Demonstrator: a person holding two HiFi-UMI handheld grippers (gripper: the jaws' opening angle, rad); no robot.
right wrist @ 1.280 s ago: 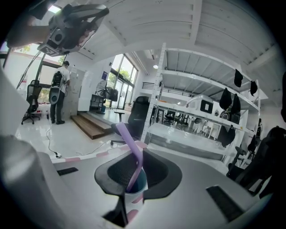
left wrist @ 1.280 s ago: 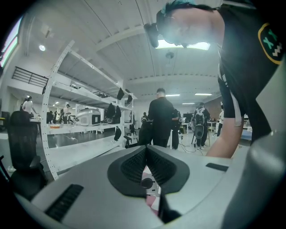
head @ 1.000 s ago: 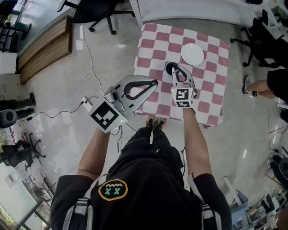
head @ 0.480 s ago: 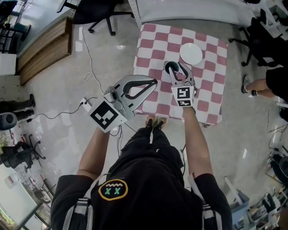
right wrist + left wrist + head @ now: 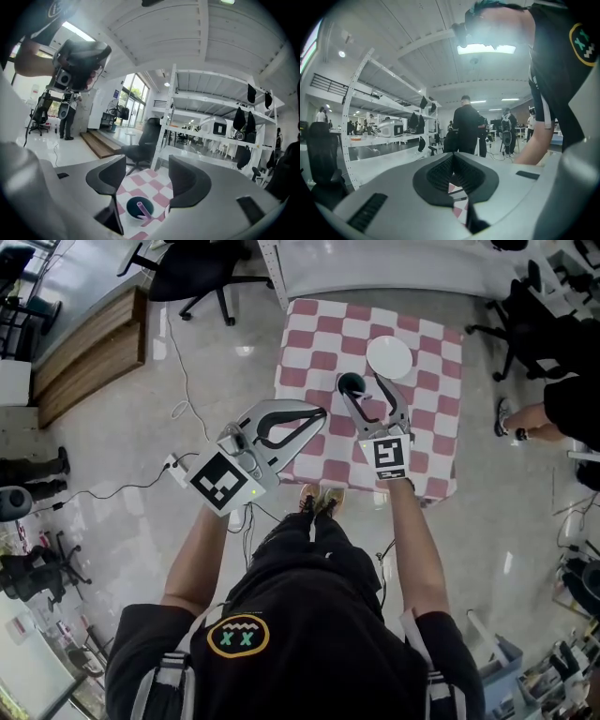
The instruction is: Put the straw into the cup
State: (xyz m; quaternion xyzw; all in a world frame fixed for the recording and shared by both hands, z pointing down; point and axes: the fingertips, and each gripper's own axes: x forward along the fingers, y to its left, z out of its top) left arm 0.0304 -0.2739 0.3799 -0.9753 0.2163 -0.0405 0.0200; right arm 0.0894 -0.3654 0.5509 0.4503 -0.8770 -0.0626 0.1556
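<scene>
Where the glossy grey floor meets a small desk under pink-and-white checked cloth, a dark cup stands near a white plate, with office chairs, a wooden step and a cable around. The right hand-held gripper hovers over the cup, jaws opening wide with nothing between them. Its own view alone shows the pink straw standing in the cup. The left hand-held gripper sits off the desk edge, jaws together and empty; its view shows white racks and standing people. Each gripper bears a square black-and-white marker; the shirt's yellow-ringed badge shows two crosses.
</scene>
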